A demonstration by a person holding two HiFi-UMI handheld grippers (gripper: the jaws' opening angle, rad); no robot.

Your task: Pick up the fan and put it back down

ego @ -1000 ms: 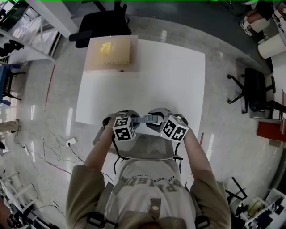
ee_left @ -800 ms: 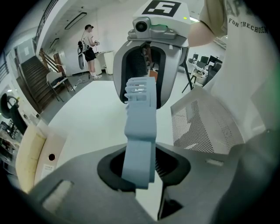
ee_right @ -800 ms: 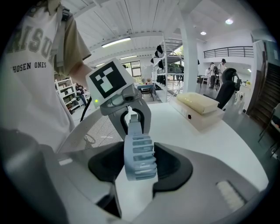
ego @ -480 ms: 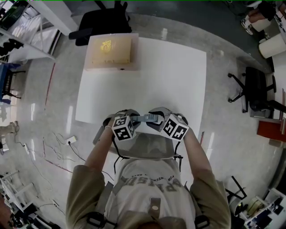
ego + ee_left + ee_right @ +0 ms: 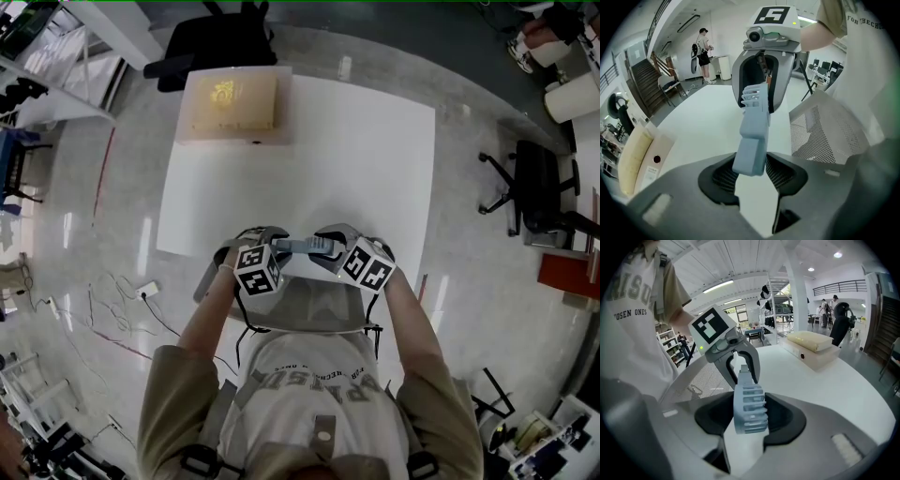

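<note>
A white table (image 5: 328,159) bears a beige box (image 5: 230,108).

From above, your pale blue-grey plastic fan (image 5: 305,247) shows only its middle, both ends covered. The black office chair (image 5: 217,45) at twelve o'clock is cut by the edge. Print on the cream rectangular box (image 5: 230,108) at eleven o'clock is unreadable.

Olive lettered T-shirt (image 5: 309,394) — grey left tool (image 5: 752,171) and right tool (image 5: 750,420).
</note>
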